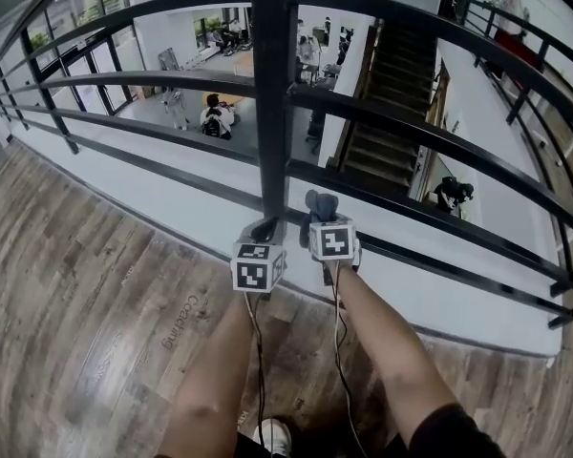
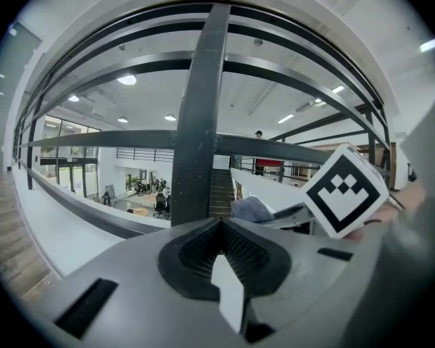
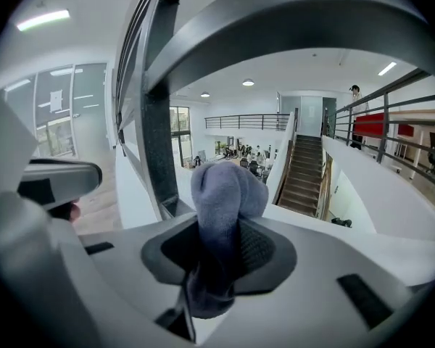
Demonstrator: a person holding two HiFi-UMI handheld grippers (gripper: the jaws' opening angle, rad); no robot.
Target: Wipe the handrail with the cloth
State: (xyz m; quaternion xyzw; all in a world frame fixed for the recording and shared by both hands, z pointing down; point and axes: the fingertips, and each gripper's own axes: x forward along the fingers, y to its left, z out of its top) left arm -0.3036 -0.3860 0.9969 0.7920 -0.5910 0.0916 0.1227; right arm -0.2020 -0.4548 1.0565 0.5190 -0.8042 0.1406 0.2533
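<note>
The left gripper [image 1: 264,232] sits low, just left of the railing's upright post [image 1: 272,93], its jaws closed together on nothing. Just right of the post, the right gripper [image 1: 323,225] pinches a blue-grey cloth [image 1: 321,203]. The cloth's bunched end stands out past the jaw tips, its long axis along the jaws and pointing to the far side, toward the bars. The handrail [image 1: 153,80] bars curve from left to right. To wipe well, I'd press the cloth's free bulge onto a bar and slide it lengthwise, keeping the pinch firm.
</note>
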